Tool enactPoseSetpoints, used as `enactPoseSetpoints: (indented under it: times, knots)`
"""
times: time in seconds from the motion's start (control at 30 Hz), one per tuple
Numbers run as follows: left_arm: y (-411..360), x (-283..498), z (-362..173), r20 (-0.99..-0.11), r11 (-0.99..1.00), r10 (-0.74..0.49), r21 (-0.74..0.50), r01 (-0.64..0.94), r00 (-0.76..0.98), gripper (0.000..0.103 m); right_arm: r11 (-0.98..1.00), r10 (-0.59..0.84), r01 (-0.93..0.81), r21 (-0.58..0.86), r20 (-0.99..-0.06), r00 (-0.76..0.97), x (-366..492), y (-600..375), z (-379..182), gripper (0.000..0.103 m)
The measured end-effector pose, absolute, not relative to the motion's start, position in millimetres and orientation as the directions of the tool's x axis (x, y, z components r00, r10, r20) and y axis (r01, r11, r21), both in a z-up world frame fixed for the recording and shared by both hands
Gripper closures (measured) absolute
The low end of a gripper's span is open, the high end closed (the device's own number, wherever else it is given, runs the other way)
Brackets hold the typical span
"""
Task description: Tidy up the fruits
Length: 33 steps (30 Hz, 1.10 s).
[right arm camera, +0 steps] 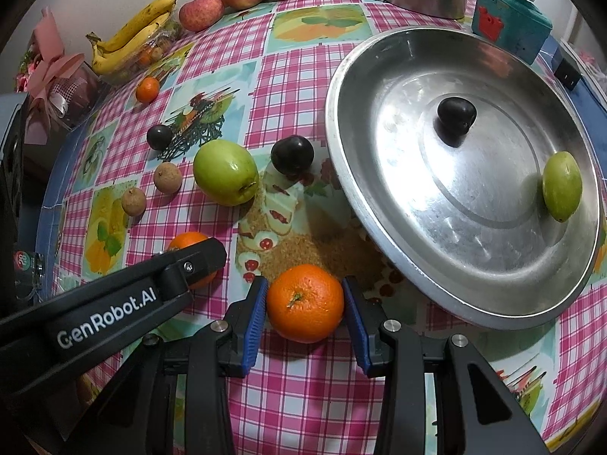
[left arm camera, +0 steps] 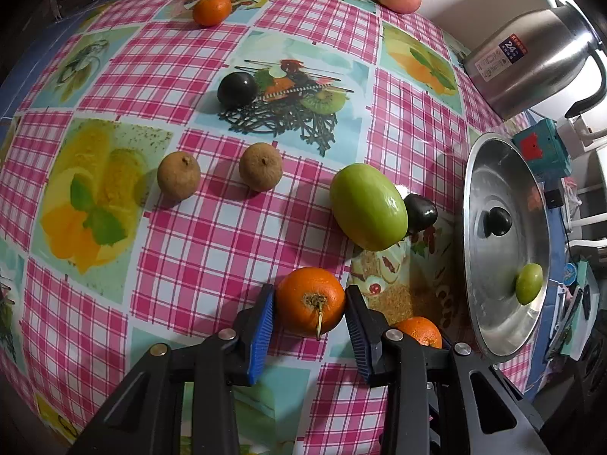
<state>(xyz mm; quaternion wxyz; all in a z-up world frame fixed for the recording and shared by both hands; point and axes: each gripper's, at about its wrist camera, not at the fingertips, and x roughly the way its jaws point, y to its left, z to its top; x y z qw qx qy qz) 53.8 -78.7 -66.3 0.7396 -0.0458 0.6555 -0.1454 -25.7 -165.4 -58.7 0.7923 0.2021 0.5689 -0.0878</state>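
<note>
Left gripper (left arm camera: 309, 309) clamped on stemmed orange (left arm camera: 310, 300) | right gripper (right arm camera: 305, 305) clamped on second orange (right arm camera: 305, 302)

The metal pan (right arm camera: 470, 265) looks dull-polished and scuffed, the tablecloth (right arm camera: 311, 386) smooth and plasticky, the orange (right arm camera: 305, 303) pebbled and glossy, the brown fruit (left arm camera: 260, 167) rough and matt, the kettle (left arm camera: 531, 60) brushed steel.

Your round table's pink-checked, fruit-printed plastic cloth (right arm camera: 303, 76) carries a shallow steel pan (right arm camera: 353, 87), two brown longans (right arm camera: 168, 177), a big green apple (right arm camera: 225, 172), two dark plums (right arm camera: 292, 154), three oranges (right arm camera: 305, 302), red apples (right arm camera: 201, 12) and yellow bananas (right arm camera: 132, 34).
</note>
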Motion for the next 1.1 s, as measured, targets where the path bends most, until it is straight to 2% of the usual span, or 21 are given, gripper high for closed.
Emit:
enactPoseSetpoints:
  times: [0.4,0.67,1.1]
  knots:
    - [-69,51,-55,-0.945,0.949,-0.303,-0.285,0.137,0.127,0.064,0.887,0.107,0.392,0.243,-0.935,0.338,-29,-171,-56,0.062]
    - [-60,50,-20,-0.918,0.945,-0.321,-0.292,0.150,0.233,0.064,0.881,0.101,0.380,0.281,-0.898,0.428,-33,-174,-24,0.062]
    - [-70,49,26,-0.874,0.934,-0.345,-0.284,0.216,0.343,0.064,0.879,-0.002,0.412,0.240,-0.862,0.507,-41,-192,14,0.062]
